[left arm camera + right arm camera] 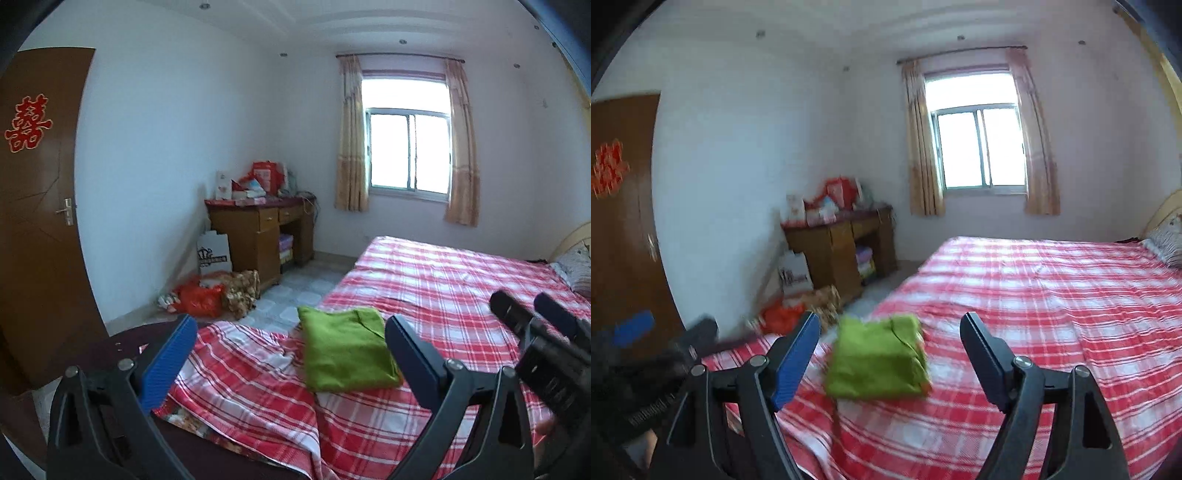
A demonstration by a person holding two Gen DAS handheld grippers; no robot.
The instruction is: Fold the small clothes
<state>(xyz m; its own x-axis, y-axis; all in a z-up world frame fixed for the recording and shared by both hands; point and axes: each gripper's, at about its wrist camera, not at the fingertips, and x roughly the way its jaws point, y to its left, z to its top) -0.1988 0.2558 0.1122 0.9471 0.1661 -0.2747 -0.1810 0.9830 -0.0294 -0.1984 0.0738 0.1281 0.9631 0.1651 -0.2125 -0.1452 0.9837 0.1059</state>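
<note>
A green garment [345,350] lies folded into a compact rectangle on the red-and-white checked bedsheet [443,295], near the bed's near corner. It also shows in the right wrist view [877,358], slightly blurred. My left gripper [291,332] is open and empty, raised above and in front of the garment. My right gripper [890,328] is open and empty, also raised with the garment between its fingers in view. The right gripper [532,306] appears at the right of the left wrist view, and the left gripper [668,328] at the left of the right wrist view.
The bed [1052,295] fills the right and front. A wooden desk [258,232] with boxes and bags stands at the far wall; bags [210,295] lie on the floor beside it. A brown door [37,206] is at left, a curtained window [408,147] behind.
</note>
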